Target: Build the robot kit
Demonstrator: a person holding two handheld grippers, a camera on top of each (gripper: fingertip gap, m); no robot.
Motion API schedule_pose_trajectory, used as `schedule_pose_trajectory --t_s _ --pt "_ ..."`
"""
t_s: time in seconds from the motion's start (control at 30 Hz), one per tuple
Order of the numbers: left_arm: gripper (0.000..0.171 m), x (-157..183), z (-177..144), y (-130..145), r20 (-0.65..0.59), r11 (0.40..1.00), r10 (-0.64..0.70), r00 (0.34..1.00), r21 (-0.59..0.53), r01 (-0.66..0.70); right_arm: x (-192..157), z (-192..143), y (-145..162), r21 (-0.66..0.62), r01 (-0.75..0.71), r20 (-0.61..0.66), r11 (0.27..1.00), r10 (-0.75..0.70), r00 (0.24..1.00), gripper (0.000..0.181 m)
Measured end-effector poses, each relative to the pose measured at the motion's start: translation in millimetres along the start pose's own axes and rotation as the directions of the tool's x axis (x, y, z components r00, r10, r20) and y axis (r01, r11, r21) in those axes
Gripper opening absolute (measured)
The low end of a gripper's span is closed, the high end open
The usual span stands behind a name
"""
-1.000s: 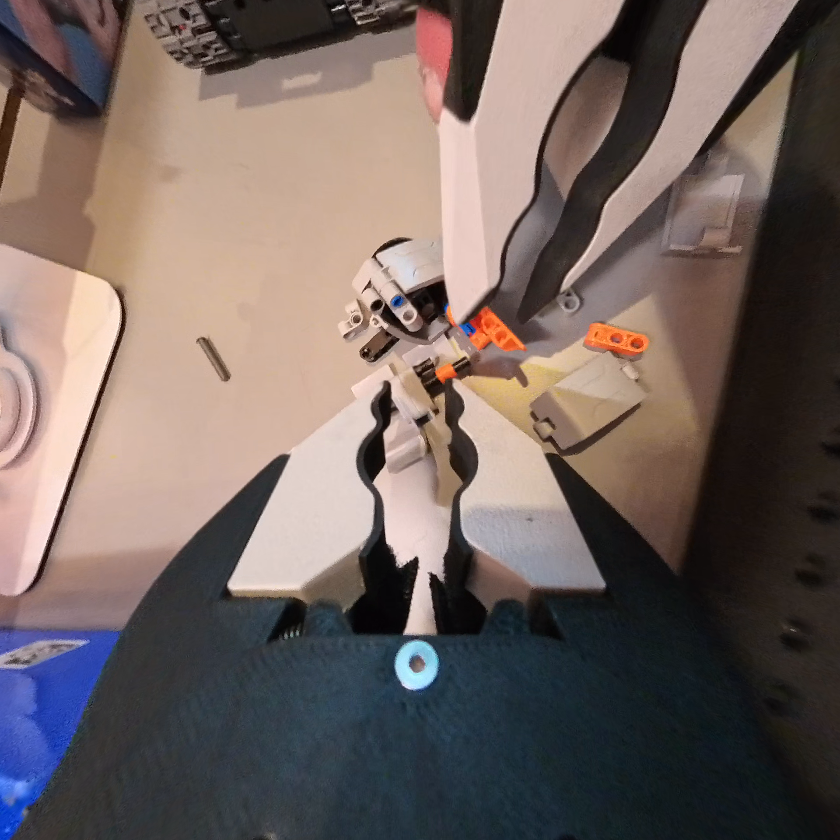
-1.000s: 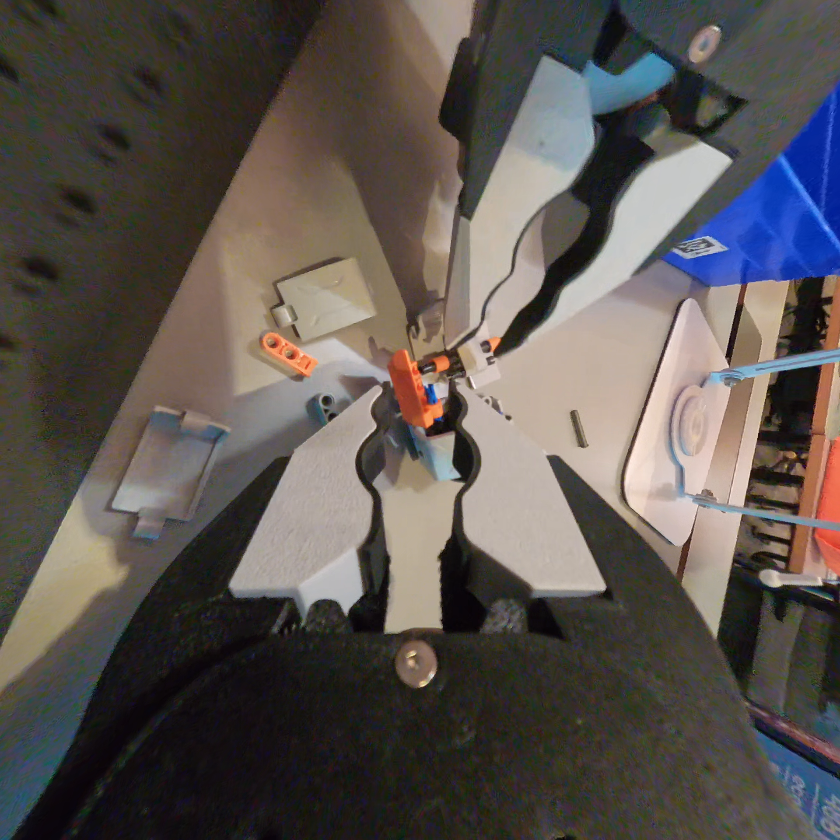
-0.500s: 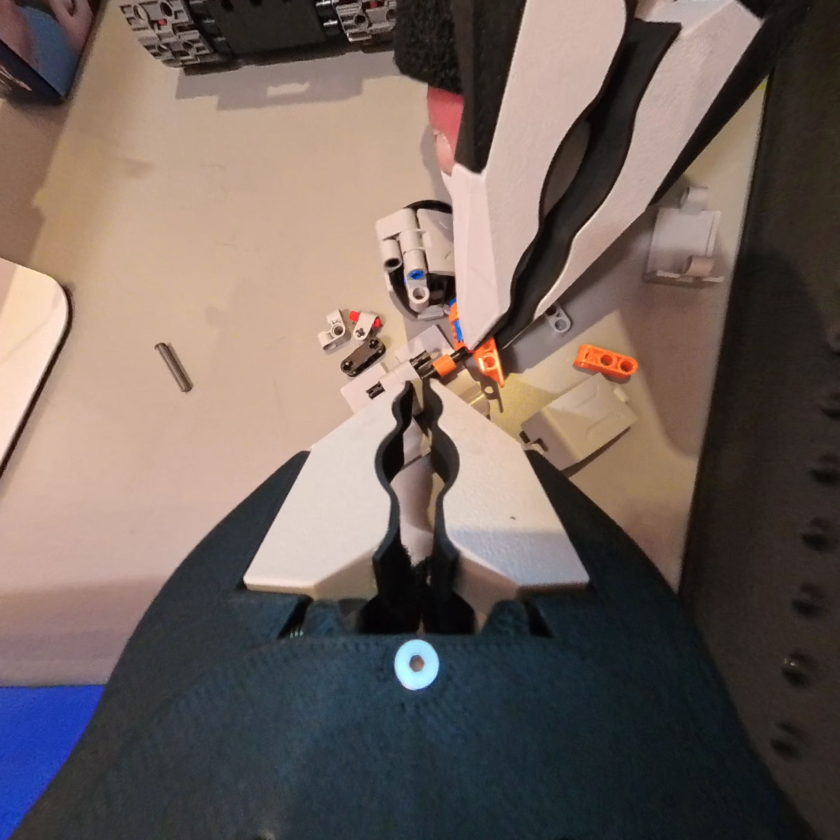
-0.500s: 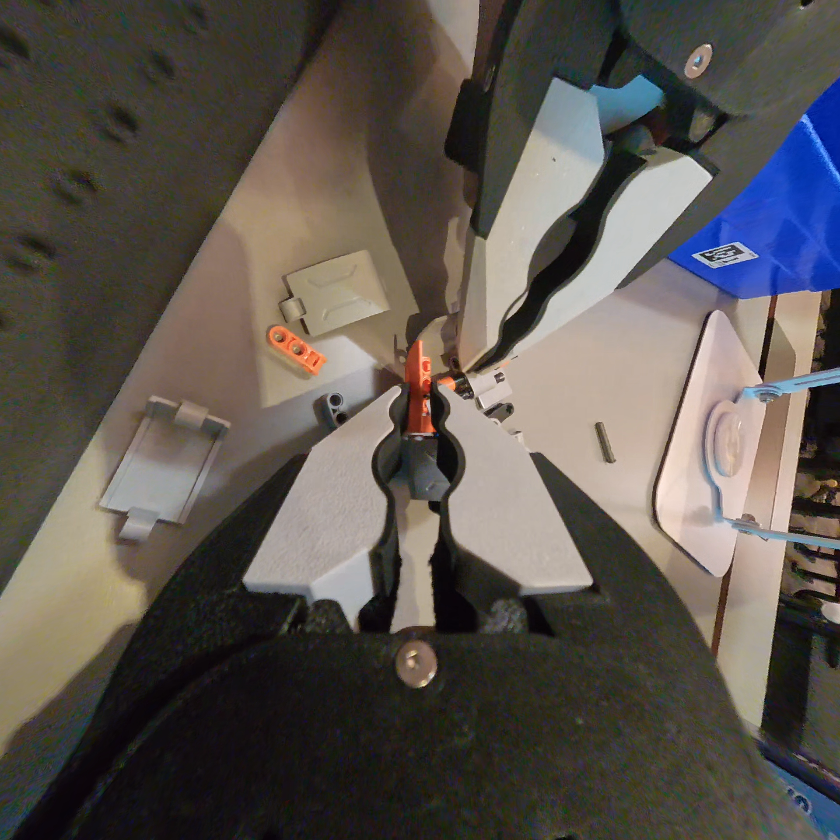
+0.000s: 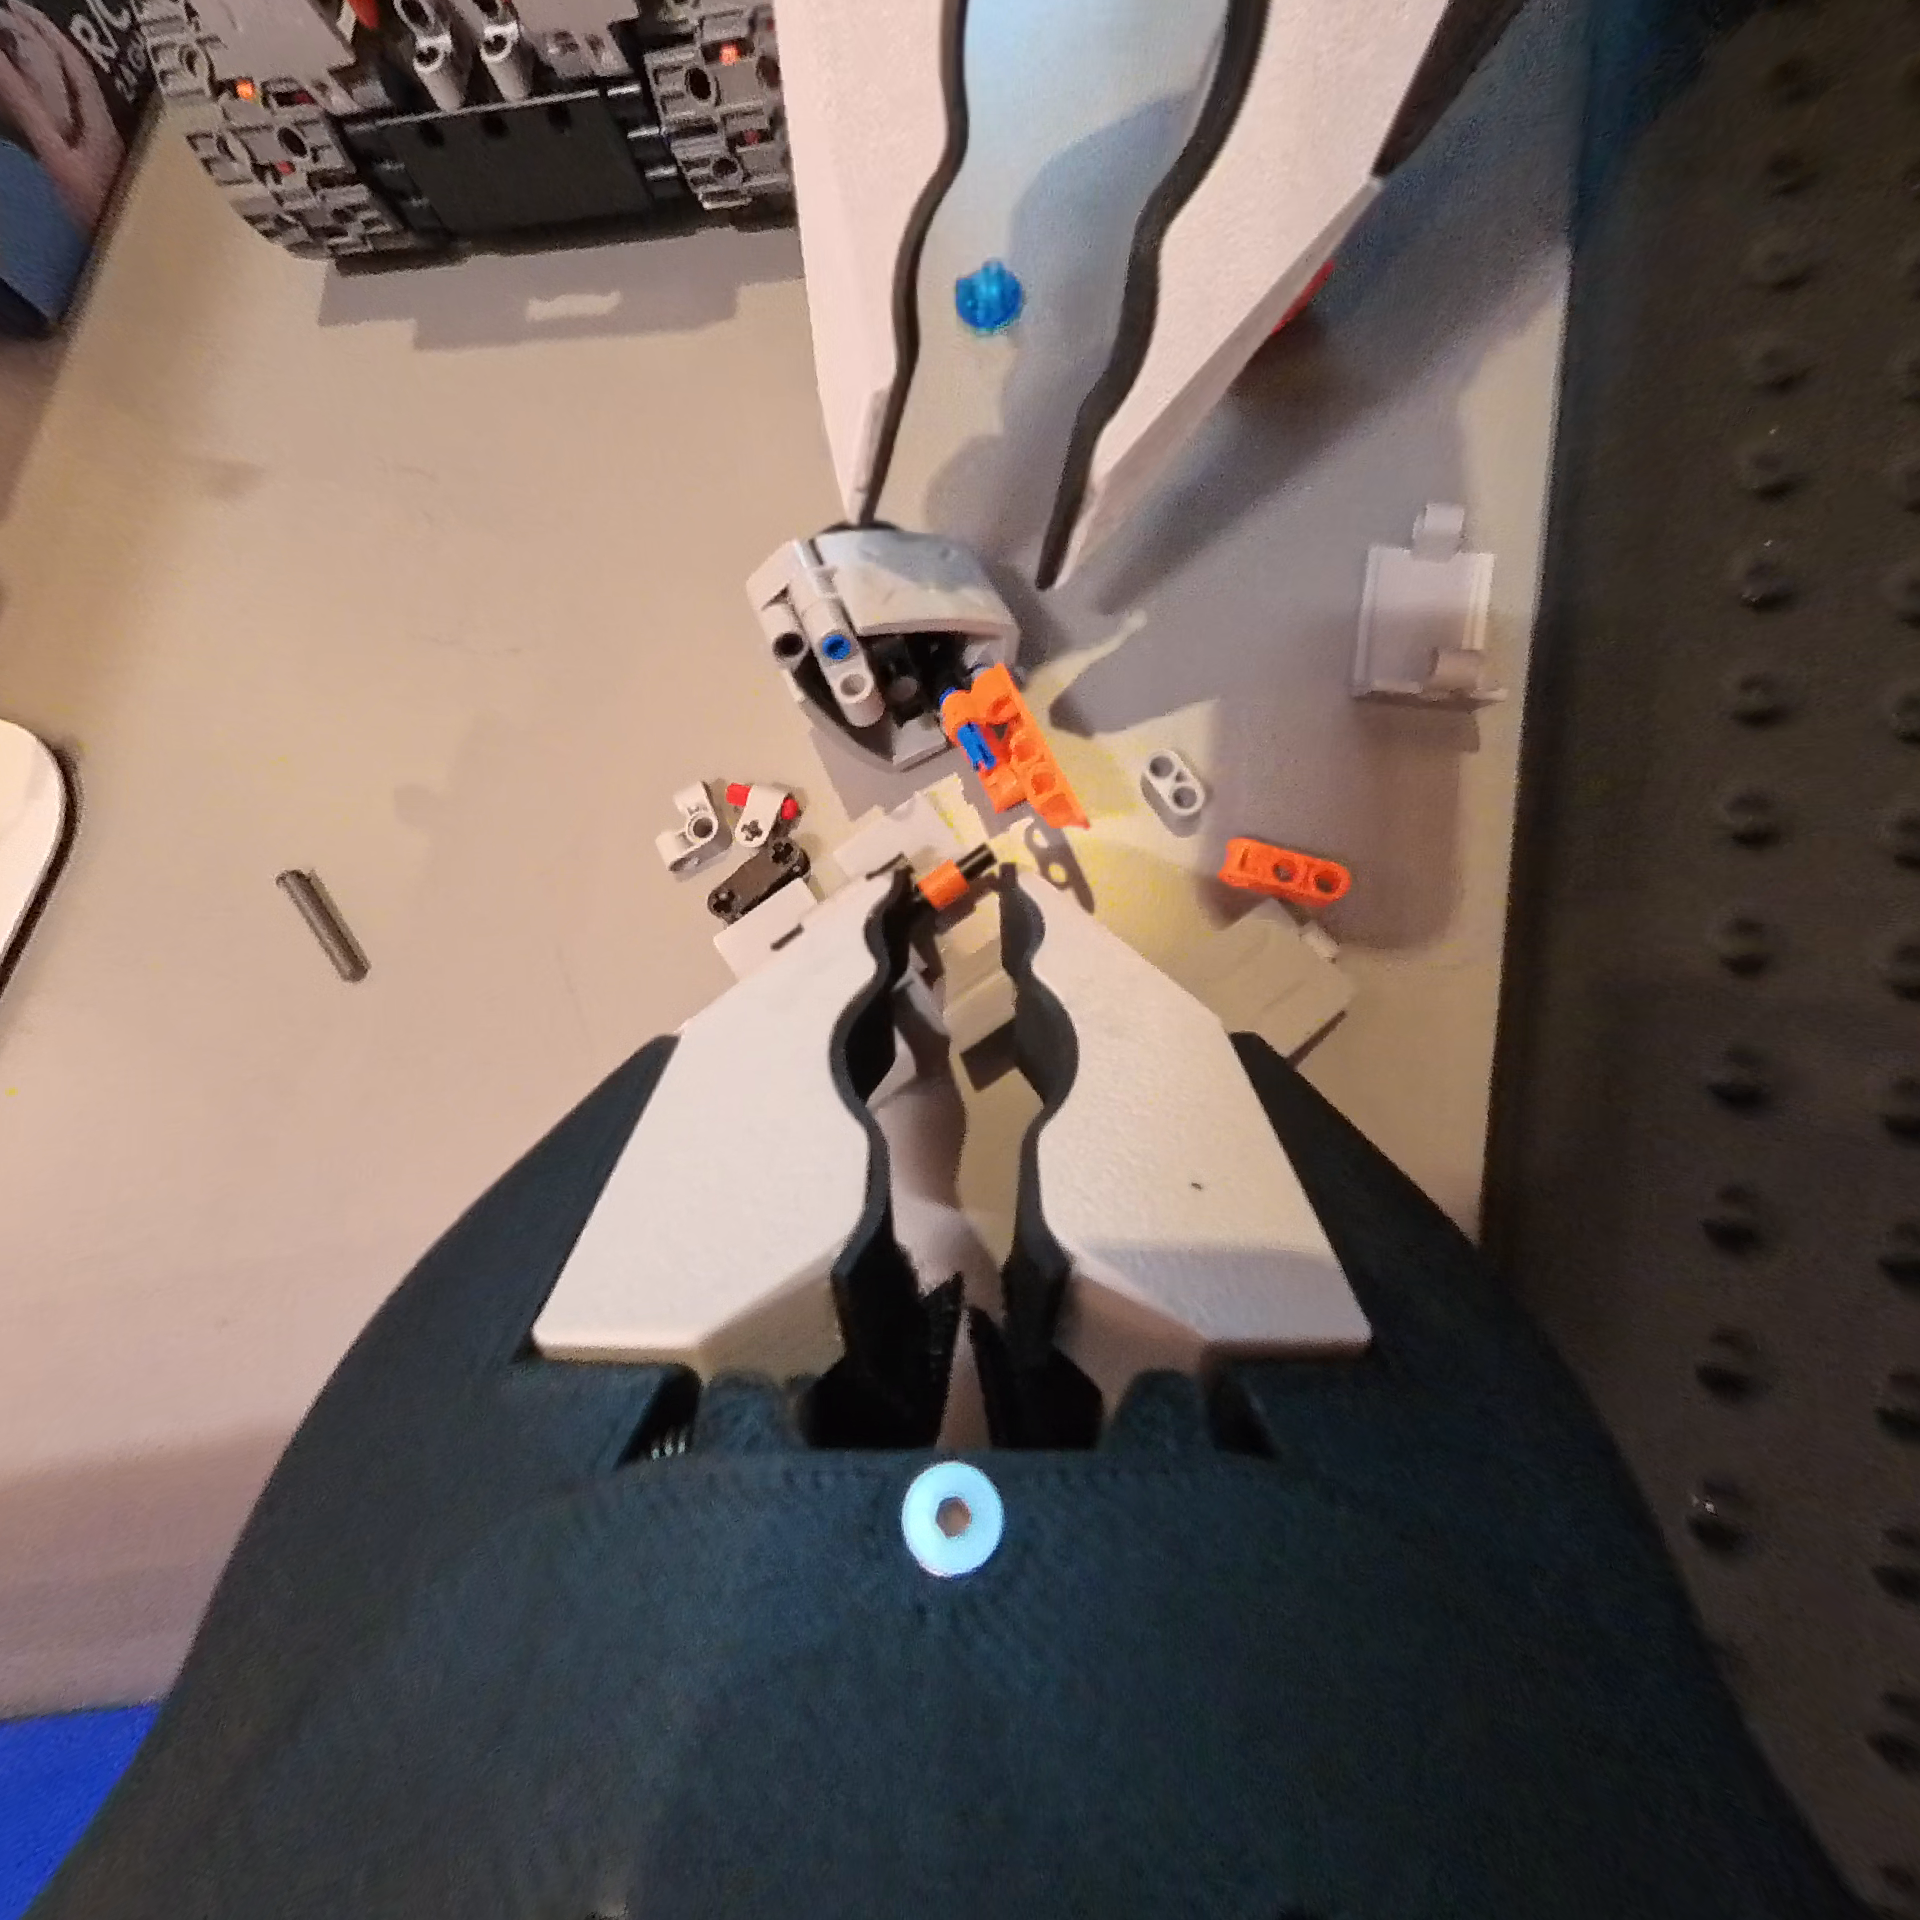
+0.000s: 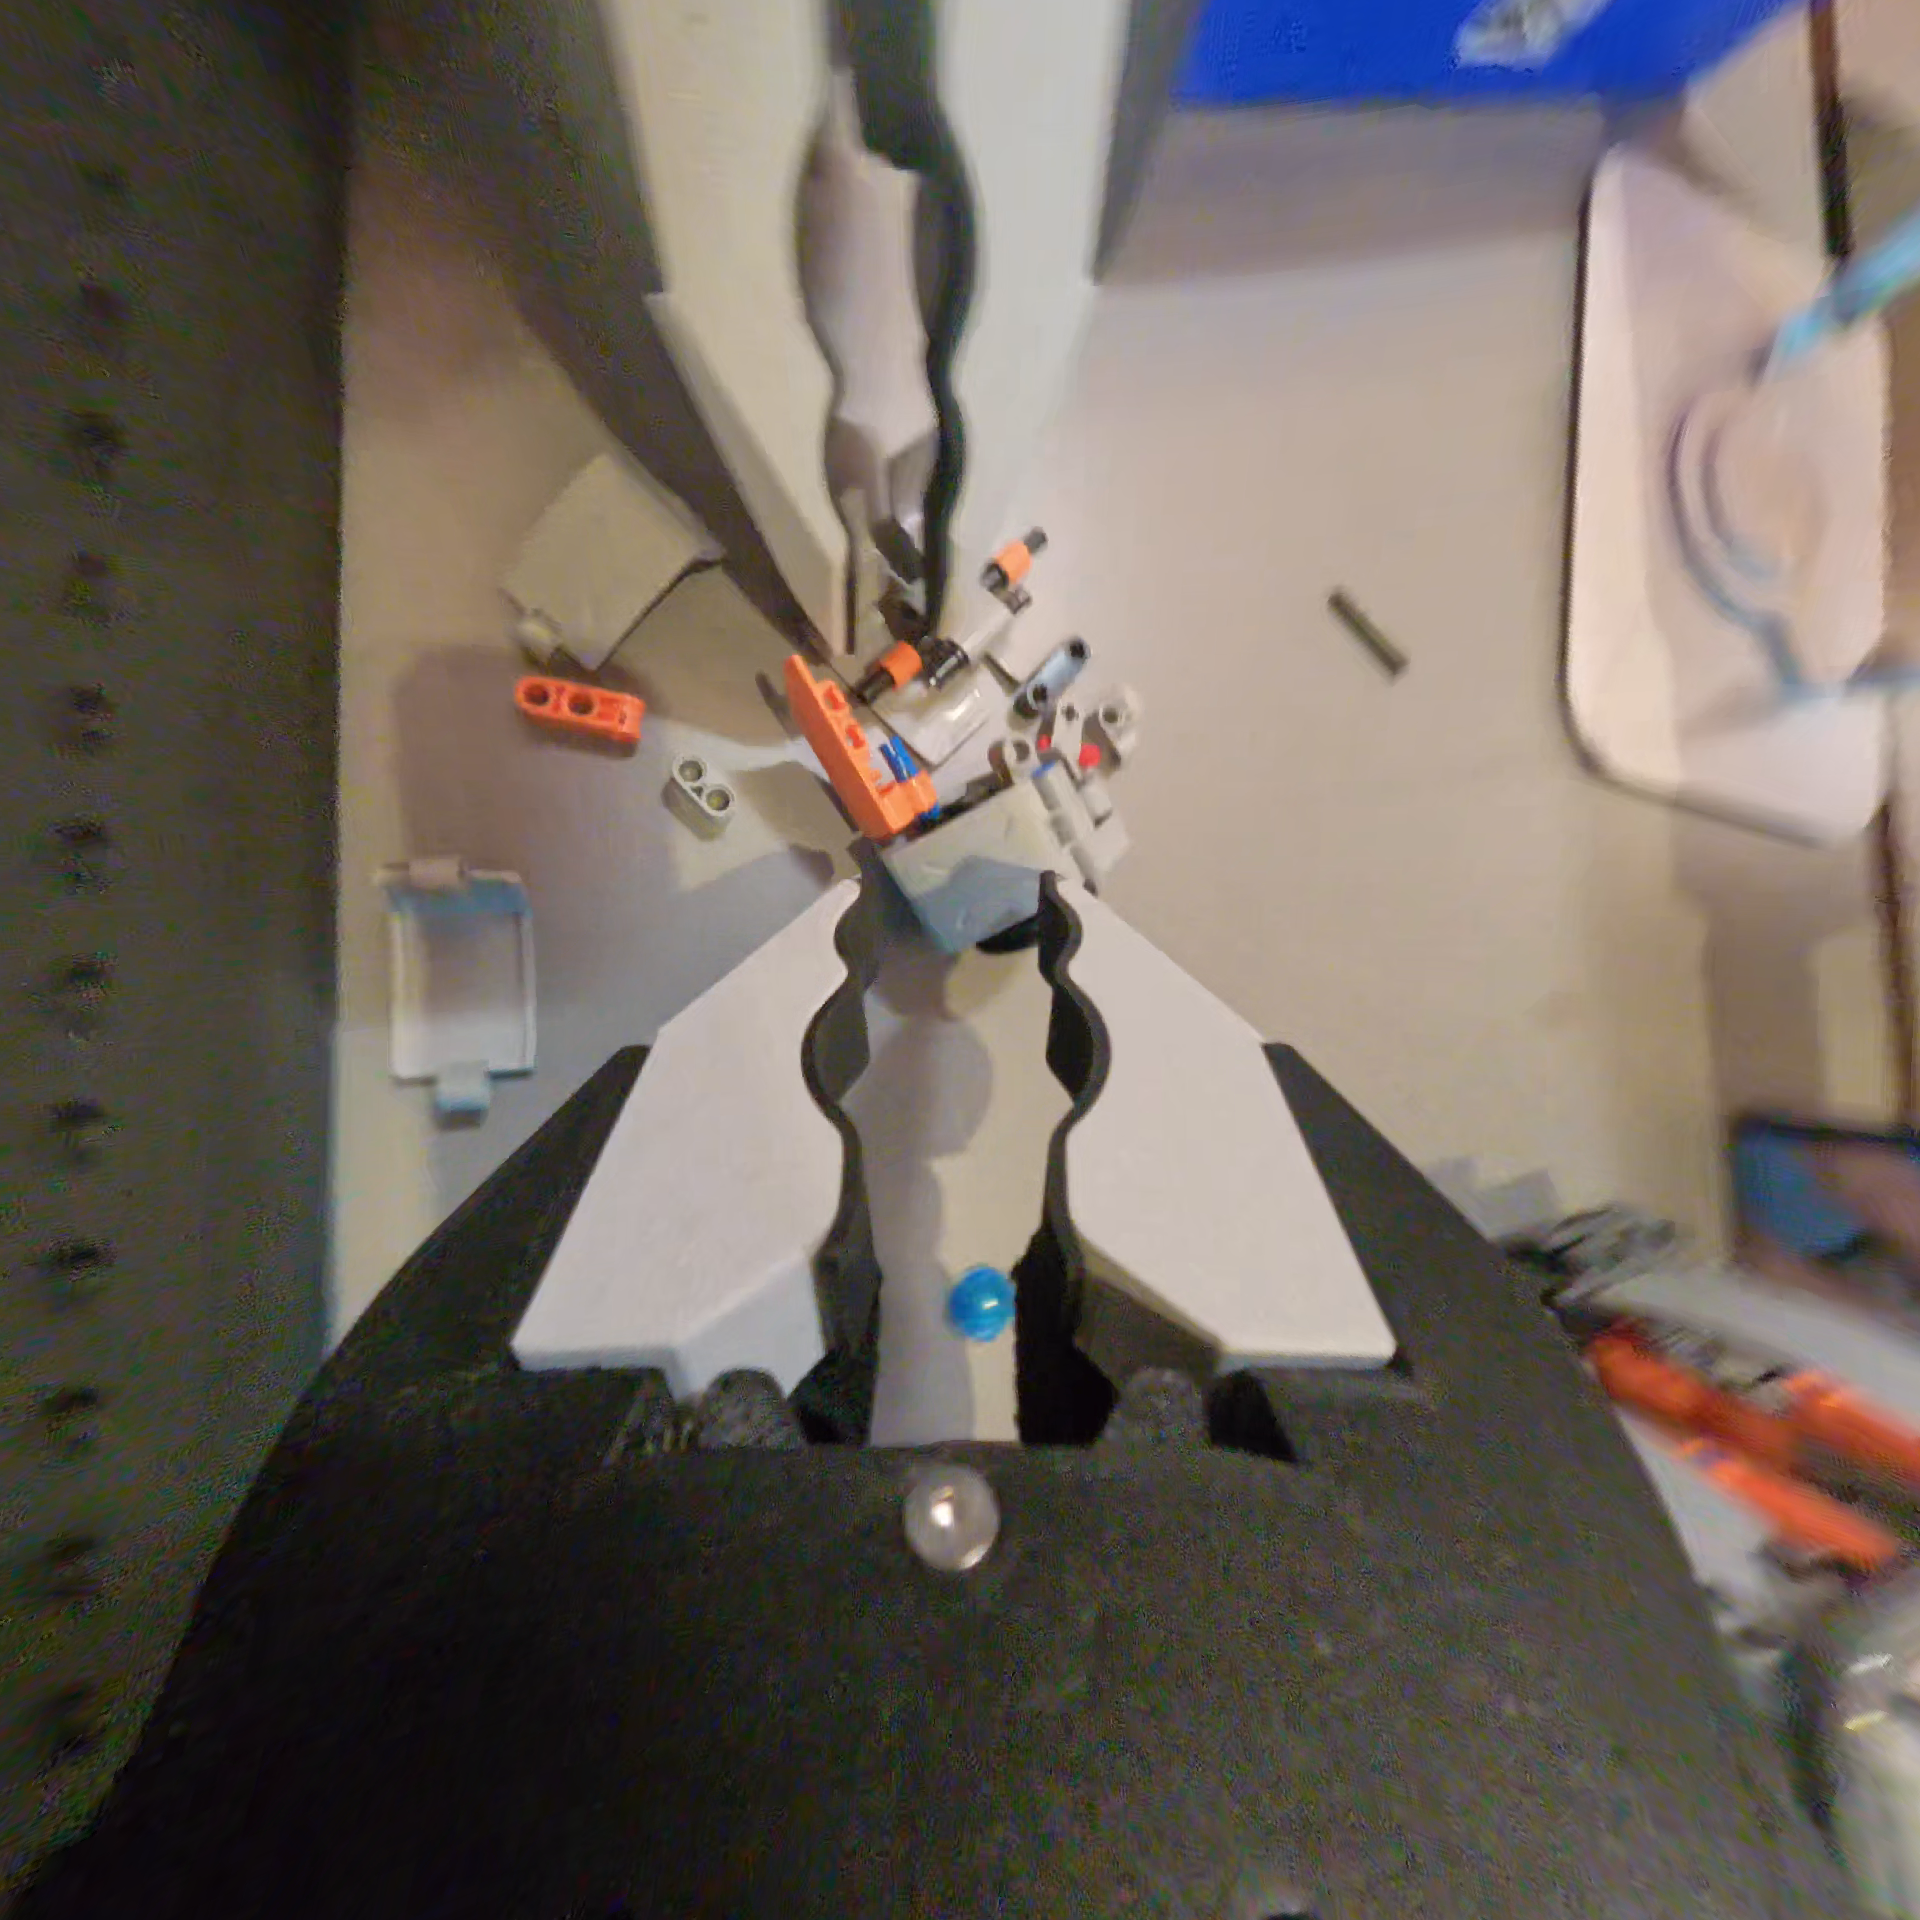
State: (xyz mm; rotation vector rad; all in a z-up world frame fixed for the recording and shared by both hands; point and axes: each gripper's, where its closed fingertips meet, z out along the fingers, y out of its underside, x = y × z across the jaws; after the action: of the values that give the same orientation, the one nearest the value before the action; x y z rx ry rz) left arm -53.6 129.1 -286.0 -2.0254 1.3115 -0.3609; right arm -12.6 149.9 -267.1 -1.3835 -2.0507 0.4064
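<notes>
My left gripper (image 5: 950, 885) is shut on a light grey piece (image 5: 940, 1003) with an orange-and-black pin (image 5: 951, 878) at its tip. In the right wrist view it (image 6: 899, 623) reaches in from the top. A grey curved assembly (image 5: 883, 597) with an orange beam (image 5: 1013, 753) lies on the table just beyond it. My right gripper (image 6: 951, 896) is open. The grey assembly (image 6: 971, 883) lies at its fingertips and the orange beam (image 6: 842, 753) points away. In the left wrist view the right gripper (image 5: 954, 545) hangs over the assembly's far edge.
Loose on the table: a blue stud (image 5: 987, 296), a small orange beam (image 5: 1283, 868), a grey two-hole connector (image 5: 1176, 795), two grey panels (image 5: 1423, 623) (image 5: 1283, 987), small grey connectors (image 5: 727, 821), a dark pin (image 5: 322, 925). A tracked model (image 5: 468, 114) stands behind. A black perforated wall (image 5: 1745, 831) bounds the right. Spacing between my two grippers at the tips: around 6 centimeters. My right tips are roughly 10 centimeters from the blue stud (image 5: 987, 296).
My right gripper has opened, let go of the orange beam and drawn back. The grey assembly with the orange beam now lies on the table, apart from the piece in my left gripper.
</notes>
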Motion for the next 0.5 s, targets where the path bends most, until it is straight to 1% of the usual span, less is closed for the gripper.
schedule_pose_trajectory --t_s 0.07,0.1,0.13,0.17,0.23,0.27,0.3,0.4,0.43,0.5 --pt "0.013 6 4 -2 -0.019 1.000 0.016 1.000 -0.011 -0.017 -2 1 7 -0.004 -0.179 0.004 0.984 0.179 0.984 0.030" --pt "0.012 8 7 -4 -0.017 1.000 0.027 0.999 -0.014 -0.027 -4 3 9 0.000 -0.227 0.005 0.974 0.227 0.974 0.032" --pt "0.009 12 9 -8 -0.025 0.999 0.035 0.999 -0.009 -0.035 -3 5 10 0.006 -0.245 -0.016 0.969 0.245 0.969 0.029" --pt "0.008 16 12 -11 -0.036 0.999 0.038 0.999 -0.005 -0.038 1 8 13 -0.001 -0.252 -0.042 0.968 0.252 0.967 0.029" --pt "0.006 23 19 -18 -0.051 0.998 0.056 0.997 -0.007 -0.056 3 12 12 0.002 -0.240 -0.049 0.971 0.239 0.970 0.030" --pt "0.008 26 22 -20 -0.048 0.997 0.070 0.996 -0.017 -0.071 4 14 13 -0.010 -0.232 -0.045 0.973 0.232 0.972 0.027" --pt "0.010 28 23 -21 -0.052 0.996 0.084 0.995 -0.018 -0.085 5 14 15 -0.019 -0.229 -0.044 0.973 0.228 0.973 0.031" --pt "0.017 29 9 -25 -0.077 0.995 0.091 0.993 0.040 -0.089 8 7 17 0.000 -0.239 -0.042 0.971 0.239 0.970 0.031" --pt "0.018 24 1 -23 -0.072 0.996 0.074 0.995 0.051 -0.070 7 3 16 0.016 -0.248 -0.034 0.969 0.248 0.968 0.033" --pt "0.021 7 -12 -18 -0.030 0.997 0.044 0.999 0.064 -0.042 1 -1 12 0.045 -0.257 0.005 0.965 0.257 0.966 0.044"
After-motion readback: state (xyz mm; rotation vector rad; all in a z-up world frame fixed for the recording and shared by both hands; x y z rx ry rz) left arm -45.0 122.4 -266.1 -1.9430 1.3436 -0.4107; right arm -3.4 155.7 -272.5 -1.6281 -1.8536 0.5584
